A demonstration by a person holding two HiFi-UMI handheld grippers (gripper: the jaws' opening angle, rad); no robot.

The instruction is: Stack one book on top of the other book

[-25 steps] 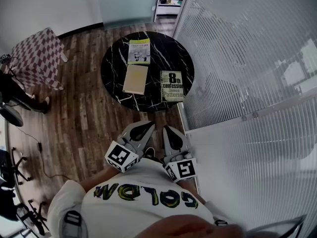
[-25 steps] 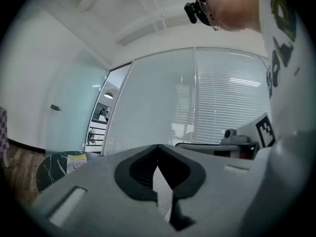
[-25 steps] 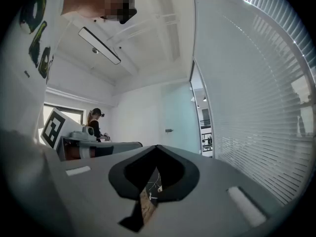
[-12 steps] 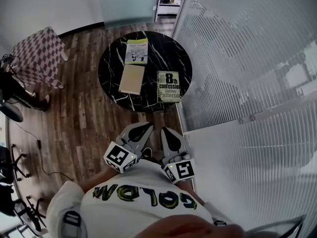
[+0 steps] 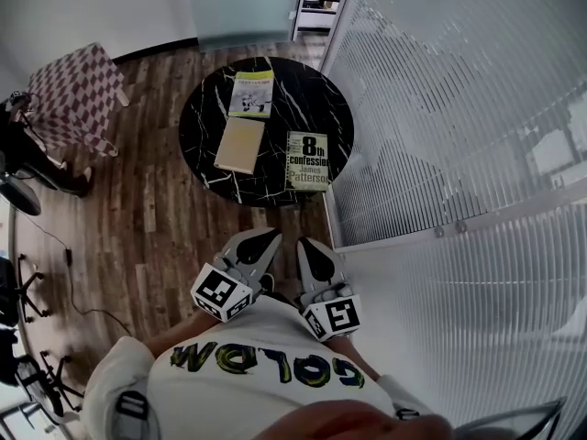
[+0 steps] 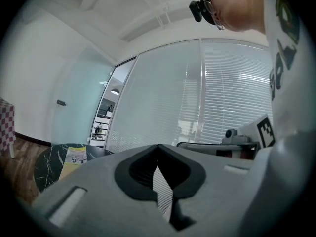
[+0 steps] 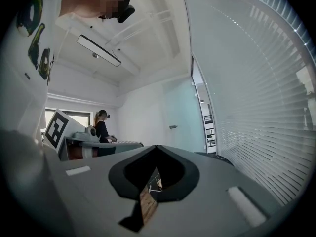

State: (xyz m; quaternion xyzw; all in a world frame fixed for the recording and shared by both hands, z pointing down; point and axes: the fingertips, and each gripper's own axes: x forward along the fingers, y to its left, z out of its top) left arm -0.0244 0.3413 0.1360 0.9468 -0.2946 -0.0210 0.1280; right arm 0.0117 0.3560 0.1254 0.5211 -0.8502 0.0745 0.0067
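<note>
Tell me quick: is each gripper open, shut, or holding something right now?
Left gripper: shut, jaws together, holding nothing.
Right gripper: shut, jaws together, holding nothing.

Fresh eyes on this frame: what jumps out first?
A round black marble table at the head view's top holds three books lying apart: a yellow-green book, a tan book and the 8th Confession book. The left gripper and right gripper are shut and empty, short of it.

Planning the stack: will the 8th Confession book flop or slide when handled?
The 8th Confession book looks fairly thick, so probably stiff and rather heavy. Lying flat on the glossy marble table, it would likely slide when pushed, not tip.
</note>
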